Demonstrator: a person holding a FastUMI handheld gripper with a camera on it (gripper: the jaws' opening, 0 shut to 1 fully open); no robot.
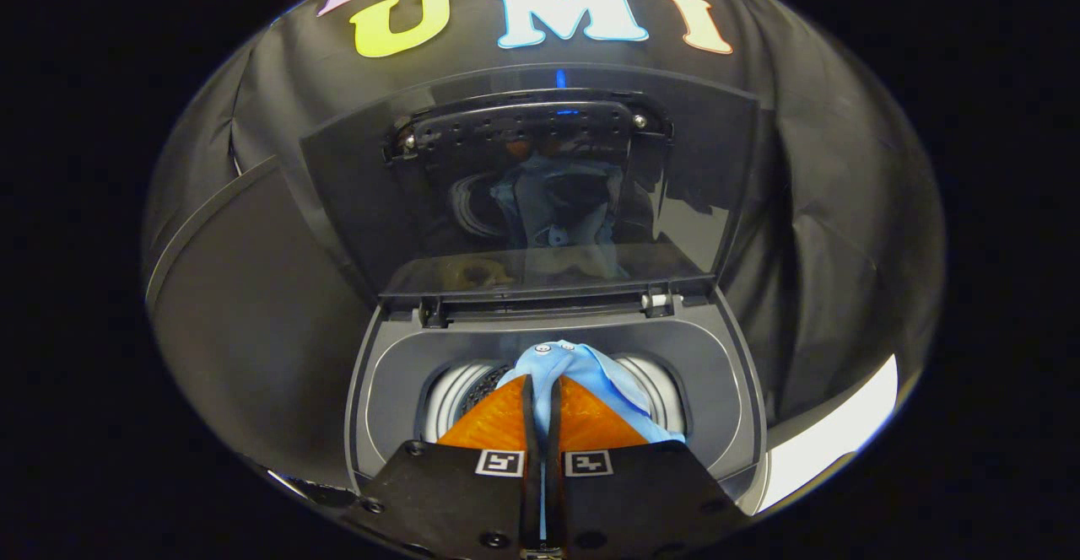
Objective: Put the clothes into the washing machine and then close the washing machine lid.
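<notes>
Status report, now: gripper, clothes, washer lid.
Gripper shut on light blue garment, held over the washing machine drum. Lid up, propped open behind. Nothing blocking the opening.

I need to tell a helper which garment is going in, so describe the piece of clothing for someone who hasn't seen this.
Find the top-loading washing machine with its lid raised. Over its round drum hangs a light blue cloth, pinched between the fingers of the hand-held gripper. It is the one soft, pale blue thing there.

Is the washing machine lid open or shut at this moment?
Open. The lid stands raised behind the drum opening, while the gripper, shut on the blue garment, hangs over it.
</notes>
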